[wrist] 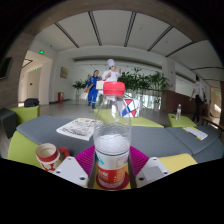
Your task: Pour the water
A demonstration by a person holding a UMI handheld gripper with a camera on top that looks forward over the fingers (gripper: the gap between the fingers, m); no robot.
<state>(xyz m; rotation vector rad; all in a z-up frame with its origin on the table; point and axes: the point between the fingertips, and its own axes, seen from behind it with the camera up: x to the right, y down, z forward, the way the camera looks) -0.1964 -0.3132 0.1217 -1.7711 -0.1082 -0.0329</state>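
Hand-held gripper (112,165) clamps a clear plastic red-capped water bottle (113,135) upright above the grey desk (150,135); tip slowly toward the near-left paper cup (47,155)

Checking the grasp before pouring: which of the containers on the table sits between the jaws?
The clear bottle with the red cap and white label; both pads press on it. The paper cup stands apart, beside the jaws.

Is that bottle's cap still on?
Yes. The bottle, upright between the gripper fingers, wears its red cap. Nothing has been poured yet.
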